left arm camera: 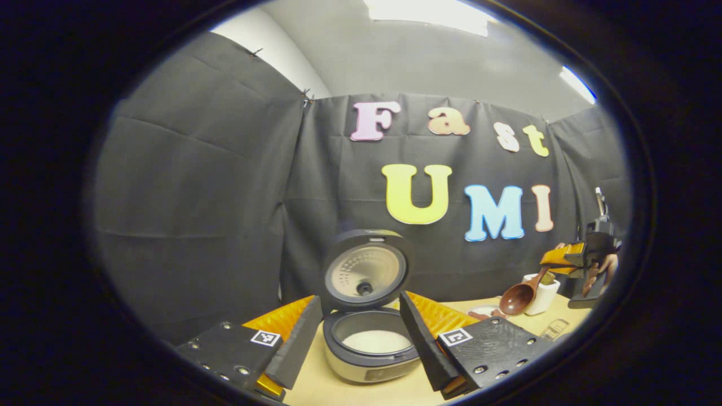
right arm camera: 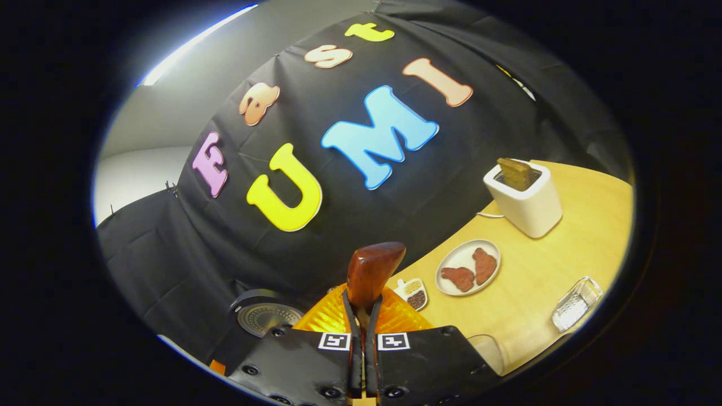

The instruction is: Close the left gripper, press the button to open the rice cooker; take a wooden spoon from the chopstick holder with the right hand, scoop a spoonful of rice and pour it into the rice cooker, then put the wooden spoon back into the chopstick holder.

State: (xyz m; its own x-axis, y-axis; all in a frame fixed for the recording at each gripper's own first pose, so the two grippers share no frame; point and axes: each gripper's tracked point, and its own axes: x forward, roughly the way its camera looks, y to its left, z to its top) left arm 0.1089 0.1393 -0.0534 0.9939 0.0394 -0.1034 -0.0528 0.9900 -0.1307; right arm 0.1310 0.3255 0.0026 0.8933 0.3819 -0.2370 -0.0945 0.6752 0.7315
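Holding the spoon [right arm camera: 372, 270] by its handle, my right gripper [right arm camera: 361, 338] has both fingers pressed tight on the wood, the bowl end raised above the table [right arm camera: 541, 282]. From the left gripper view I see that same spoon [left arm camera: 518, 298] held just in front of the white holder [left arm camera: 544, 293], bowl low and tilted. My left gripper [left arm camera: 361, 338] stands wide apart, empty, its fingers framing the cooker [left arm camera: 369, 349], whose lid [left arm camera: 365, 270] is up and whose pot shows white inside.

My worry is the grip: I judge the handle is pinched near one end, so the spoon could swivel between the fingers once loaded and spill rice on the table. I also cannot tell which dish is the rice supply; the clear tray [right arm camera: 575, 304] looks likeliest, and a hard dig could slide it. The left fingers sit close beside the pot, so a careless pour might catch them.

The table is pale wood. On it lie a small divided dish [right arm camera: 413, 292], a plate [right arm camera: 448, 265] with two brown pieces, and farther off a toaster [right arm camera: 527, 206] with a slice up. Black cloth walls the booth; grey ceiling with light strips above.
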